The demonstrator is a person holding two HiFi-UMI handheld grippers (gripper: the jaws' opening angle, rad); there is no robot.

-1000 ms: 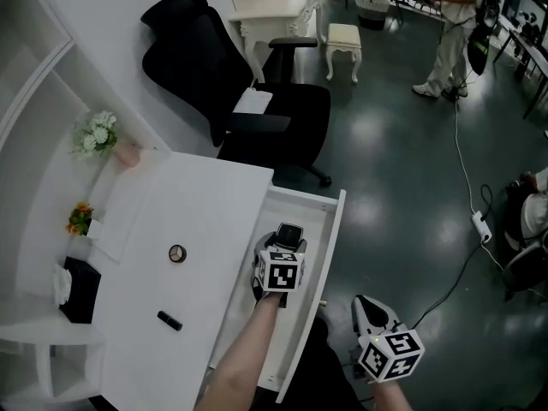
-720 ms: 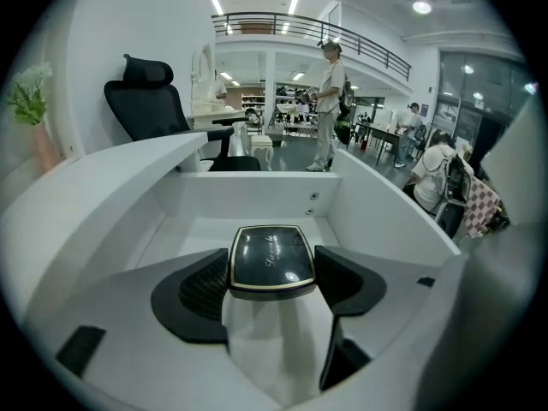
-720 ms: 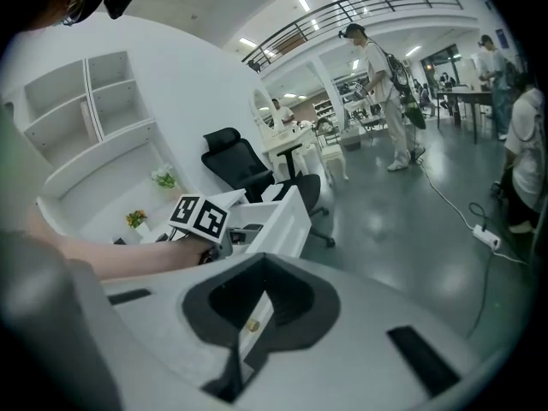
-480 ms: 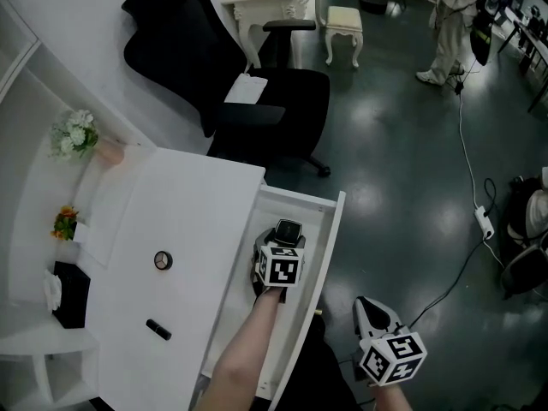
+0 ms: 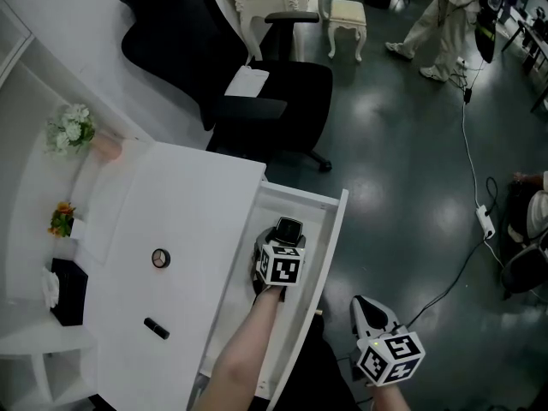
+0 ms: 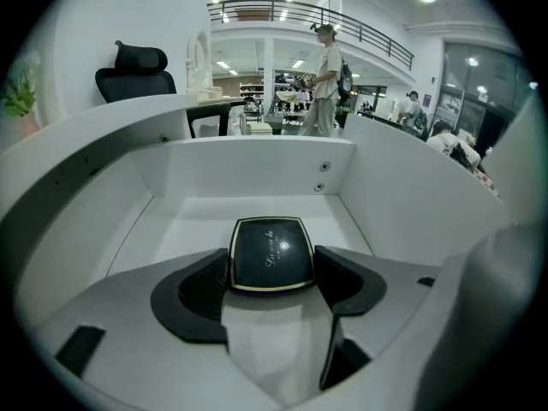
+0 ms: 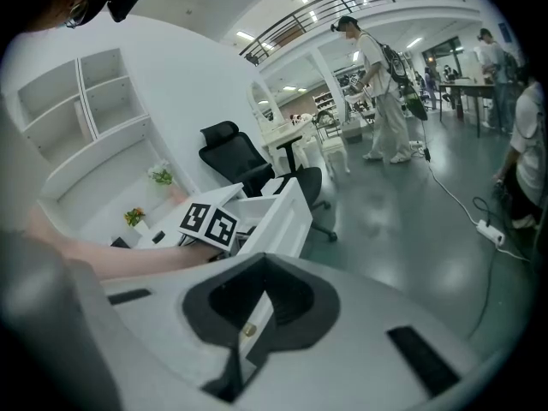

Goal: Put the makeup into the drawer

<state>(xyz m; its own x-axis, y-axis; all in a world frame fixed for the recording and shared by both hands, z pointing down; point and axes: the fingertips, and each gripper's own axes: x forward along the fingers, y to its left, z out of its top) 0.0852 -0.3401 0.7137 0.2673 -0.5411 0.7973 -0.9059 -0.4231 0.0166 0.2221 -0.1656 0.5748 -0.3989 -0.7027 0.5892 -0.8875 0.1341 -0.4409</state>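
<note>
A black compact with a gold rim (image 6: 272,253) sits between the pads of my left gripper (image 6: 272,274), which is shut on it. In the head view this gripper (image 5: 288,233) is inside the open white drawer (image 5: 332,229), and the compact (image 5: 289,229) shows at its tip, low over the drawer floor. My right gripper (image 5: 366,308) hangs off the drawer's front, over the dark floor, shut with nothing in it. The right gripper view shows its jaws (image 7: 257,268) closed, with the drawer's front knob (image 7: 249,330) behind them.
On the white desk (image 5: 197,204) lie a small round item (image 5: 160,259) and a short black tube (image 5: 155,327). Flowers (image 5: 70,127) and a black box (image 5: 64,291) stand on the left shelves. A black office chair (image 5: 257,84) is beyond the desk. A person (image 5: 437,20) walks at the back.
My left gripper has sunk slightly deeper into the drawer with the compact still in it. The right gripper has barely moved. The person at the back has stepped left.
</note>
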